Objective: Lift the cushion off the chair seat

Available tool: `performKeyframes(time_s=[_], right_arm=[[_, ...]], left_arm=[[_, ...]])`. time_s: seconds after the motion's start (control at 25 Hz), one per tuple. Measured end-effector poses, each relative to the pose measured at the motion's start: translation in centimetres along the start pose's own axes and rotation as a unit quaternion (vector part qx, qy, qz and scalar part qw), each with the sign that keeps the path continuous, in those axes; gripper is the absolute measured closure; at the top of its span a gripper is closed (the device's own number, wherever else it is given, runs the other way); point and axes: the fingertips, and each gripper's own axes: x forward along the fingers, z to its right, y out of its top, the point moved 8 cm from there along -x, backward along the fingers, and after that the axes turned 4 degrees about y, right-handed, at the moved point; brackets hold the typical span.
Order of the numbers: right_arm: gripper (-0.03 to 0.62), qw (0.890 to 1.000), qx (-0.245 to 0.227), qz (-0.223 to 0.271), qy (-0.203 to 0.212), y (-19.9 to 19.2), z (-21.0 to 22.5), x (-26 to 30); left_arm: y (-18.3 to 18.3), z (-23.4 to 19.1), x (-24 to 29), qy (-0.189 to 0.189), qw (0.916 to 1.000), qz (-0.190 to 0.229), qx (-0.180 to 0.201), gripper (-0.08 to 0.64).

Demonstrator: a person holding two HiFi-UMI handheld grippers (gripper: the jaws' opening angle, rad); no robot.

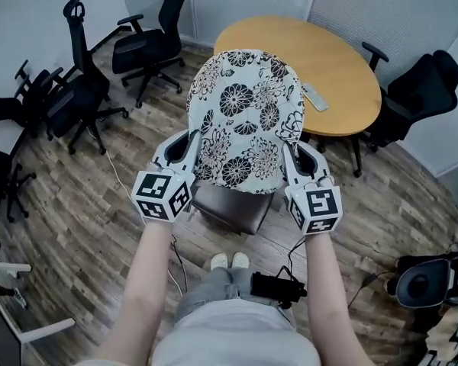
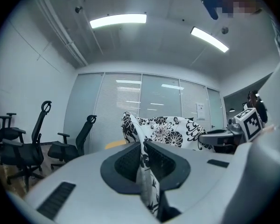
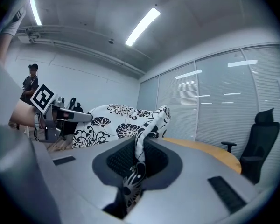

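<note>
The cushion (image 1: 244,120) hides most of the chair seat (image 1: 233,212)

Wood floor (image 1: 76,227). Round table (image 1: 275,40) at 1 o'clock. Black chairs (image 1: 76,97) at 10 o'clock. Ceiling lights (image 2: 117,19) lit.

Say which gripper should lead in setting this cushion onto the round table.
Right, narrowly. Left gripper and right gripper each pinch a cushion edge, but the table lies nearer the right one.
</note>
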Motion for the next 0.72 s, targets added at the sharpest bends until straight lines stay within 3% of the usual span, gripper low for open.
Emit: performKeyframes(time_s=[0.28,0.72], right_arm=[[0.541,0.999,0.015,0.025,-0.039,3.4,1.4,-1.3],[0.541,0.996,0.003,0.054,-0.069,4.9,-0.1,-2.2]], left_arm=[[3.8,1.3,0.4,0.01,0.9995,0.03,0.011,0.528],[4.9,2.7,-1.1,0.015,0.997,0.061,0.044,0.528]])
